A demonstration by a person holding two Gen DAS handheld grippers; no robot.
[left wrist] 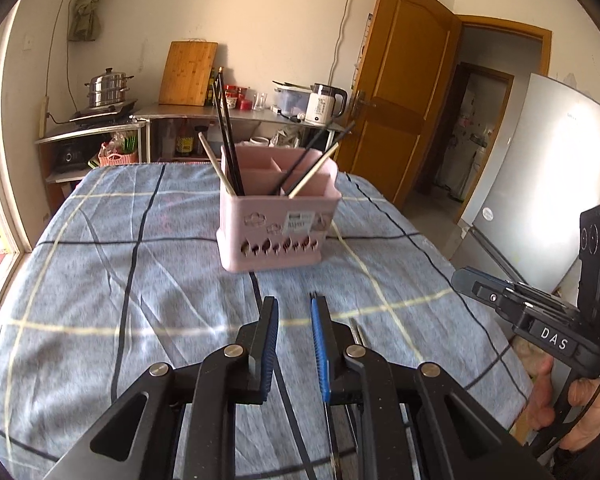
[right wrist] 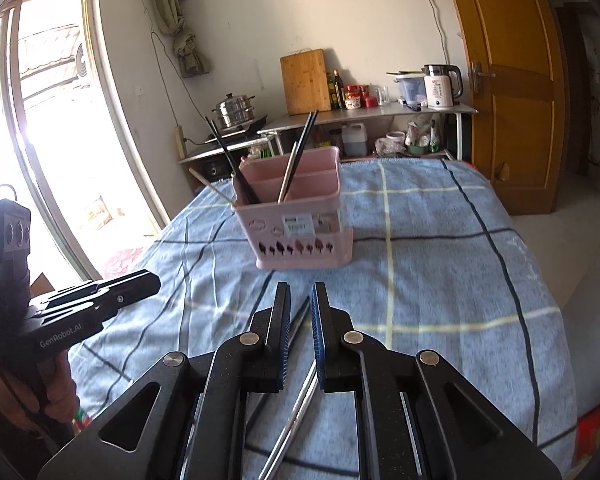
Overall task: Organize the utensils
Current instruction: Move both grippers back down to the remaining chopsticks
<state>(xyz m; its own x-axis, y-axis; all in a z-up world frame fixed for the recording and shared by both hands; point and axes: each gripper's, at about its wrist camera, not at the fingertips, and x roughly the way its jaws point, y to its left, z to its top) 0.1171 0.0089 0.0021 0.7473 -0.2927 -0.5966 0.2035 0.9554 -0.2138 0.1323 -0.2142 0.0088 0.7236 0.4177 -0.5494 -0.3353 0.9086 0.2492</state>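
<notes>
both narrow: left gripper (left wrist: 294,312) apparently empty, right gripper (right wrist: 301,300) over metal chopsticks (right wrist: 296,412), grip unclear. risk: missing the pink caddy (left wrist: 276,224), or tipping it.

Right gripper (right wrist: 300,308) fingers (right wrist: 281,320) standing slightly apart above silver chopsticks (right wrist: 296,420) lying on the checked surface (right wrist: 440,260); pink utensil holder (right wrist: 296,220) sitting beyond, carrying upright chopsticks.

Bright daylight from the window (right wrist: 56,128) blows out white, edges bend and darken, and the tablecloth (left wrist: 140,280) smears slightly.
</notes>
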